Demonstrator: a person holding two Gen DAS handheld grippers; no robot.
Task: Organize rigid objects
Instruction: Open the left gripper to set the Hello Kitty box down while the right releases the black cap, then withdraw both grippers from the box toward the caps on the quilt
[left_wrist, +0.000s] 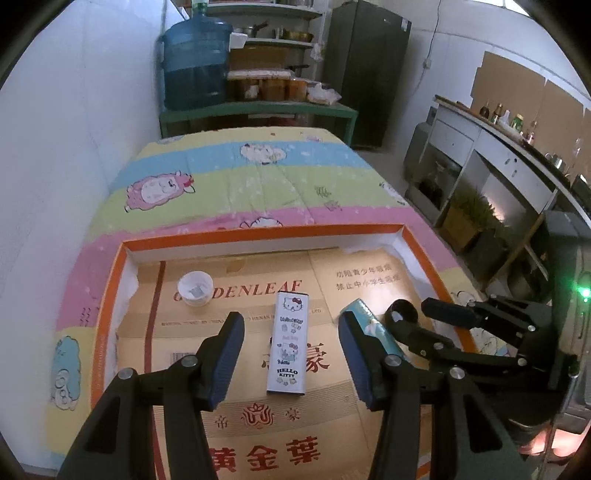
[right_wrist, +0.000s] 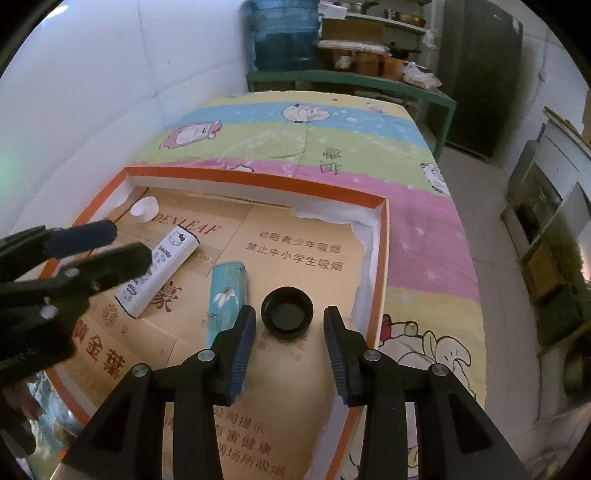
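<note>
**Both Grippers Open Over the Tray, Nothing Held**

Lying flat on the cardboard, near the tray's middle: a white box (left_wrist: 287, 343), printed "HELLO KITTY" near its close end, cartoon cats up its face. Framed by the left gripper (left_wrist: 291, 360), jaws spread wide to either side, pads clear of the box, nothing gripped. Looks like a release, or a line-up before a pick; impossible to say which.

Just right of the box: a teal box (right_wrist: 227, 295) with a white flower or bird print, also flat, lettering too small to read. Beside that, a black cap (right_wrist: 287, 309), hollow side up, sitting just ahead of the right gripper (right_wrist: 290, 354), whose jaws stand apart with the cap in front of the gap, not between the pads. Probably next: lowering around the cap, closing on its rim, keeping clear of the teal box close on the left.

Far left corner: a small white cup (left_wrist: 194, 288), well apart from the rest.

Underneath, the cardboard liner (left_wrist: 332, 424) reads "GOLDENLEAF", partly covered, plus red and brown Chinese characters. Orange-rimmed tray (left_wrist: 258, 236) resting on a striped quilt with cartoon sheep (left_wrist: 236, 177).
</note>
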